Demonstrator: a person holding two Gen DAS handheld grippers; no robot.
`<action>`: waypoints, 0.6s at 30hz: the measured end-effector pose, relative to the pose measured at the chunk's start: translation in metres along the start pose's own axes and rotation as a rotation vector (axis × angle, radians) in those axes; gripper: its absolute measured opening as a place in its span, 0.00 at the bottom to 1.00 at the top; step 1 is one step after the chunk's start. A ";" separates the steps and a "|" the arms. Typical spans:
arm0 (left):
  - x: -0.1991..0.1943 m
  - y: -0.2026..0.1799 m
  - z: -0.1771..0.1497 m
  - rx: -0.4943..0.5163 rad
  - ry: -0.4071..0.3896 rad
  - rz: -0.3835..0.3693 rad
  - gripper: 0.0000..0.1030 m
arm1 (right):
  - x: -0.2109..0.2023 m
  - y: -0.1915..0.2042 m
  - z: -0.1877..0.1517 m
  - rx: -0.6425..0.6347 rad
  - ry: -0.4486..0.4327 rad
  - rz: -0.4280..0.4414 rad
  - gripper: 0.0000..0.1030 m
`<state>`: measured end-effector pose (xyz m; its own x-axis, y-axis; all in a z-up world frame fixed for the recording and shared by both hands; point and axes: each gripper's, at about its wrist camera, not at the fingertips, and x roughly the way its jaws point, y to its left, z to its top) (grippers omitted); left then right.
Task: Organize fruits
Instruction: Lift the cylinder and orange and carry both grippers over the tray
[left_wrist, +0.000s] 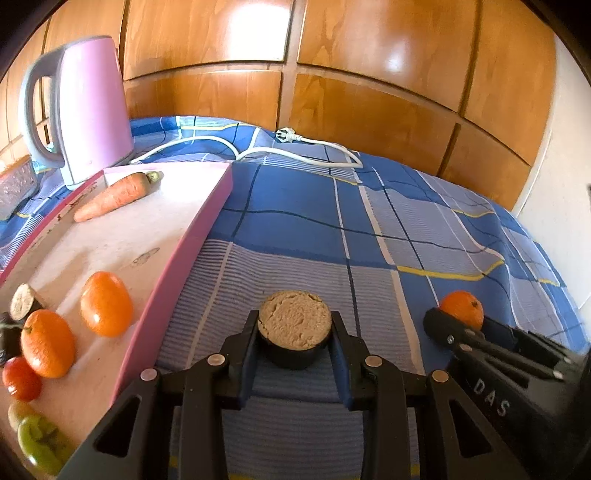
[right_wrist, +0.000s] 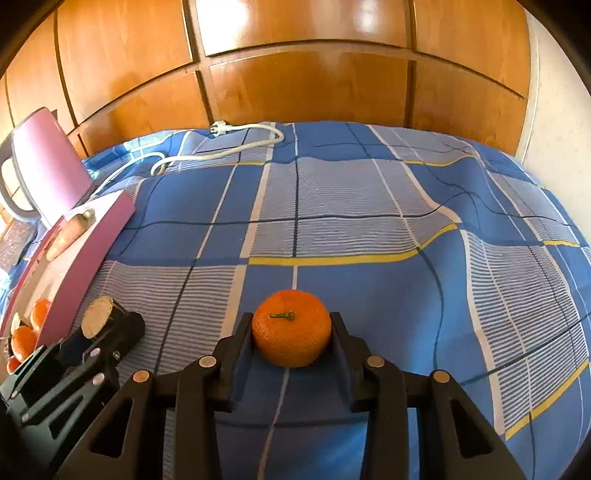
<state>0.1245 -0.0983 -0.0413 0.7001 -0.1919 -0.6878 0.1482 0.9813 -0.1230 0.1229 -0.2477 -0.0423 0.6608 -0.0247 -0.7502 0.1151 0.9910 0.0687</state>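
My left gripper (left_wrist: 294, 332) is shut on a cut eggplant piece (left_wrist: 294, 319) with dark skin and its beige cut face turned up. It hangs just right of the pink tray (left_wrist: 177, 266). On the tray lie a carrot (left_wrist: 114, 195), two oranges (left_wrist: 107, 302), a red tomato (left_wrist: 22, 378), a green fruit (left_wrist: 38, 443) and another eggplant piece (left_wrist: 24, 306). My right gripper (right_wrist: 291, 332) is shut on an orange (right_wrist: 291, 328) with its stem up, over the blue checked cloth (right_wrist: 369, 206). The left gripper (right_wrist: 107, 325) is beside it to the left.
A pink kettle (left_wrist: 85, 107) stands behind the tray, and its white cord and plug (left_wrist: 258, 147) trail across the cloth. A clear textured container (left_wrist: 14, 184) sits at the far left. Wooden wardrobe panels (left_wrist: 369, 92) close off the back.
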 end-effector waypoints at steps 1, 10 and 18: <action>-0.003 -0.001 -0.003 0.012 -0.001 0.002 0.34 | -0.001 0.000 -0.001 -0.003 0.003 0.002 0.38; -0.030 -0.002 -0.023 0.059 -0.031 0.033 0.34 | -0.014 0.006 -0.014 -0.015 0.015 0.026 0.38; -0.060 0.002 -0.033 0.059 -0.096 0.034 0.34 | -0.030 0.013 -0.030 -0.017 0.008 0.060 0.38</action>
<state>0.0591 -0.0844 -0.0239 0.7686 -0.1619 -0.6190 0.1620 0.9852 -0.0565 0.0828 -0.2303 -0.0386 0.6603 0.0360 -0.7501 0.0624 0.9928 0.1025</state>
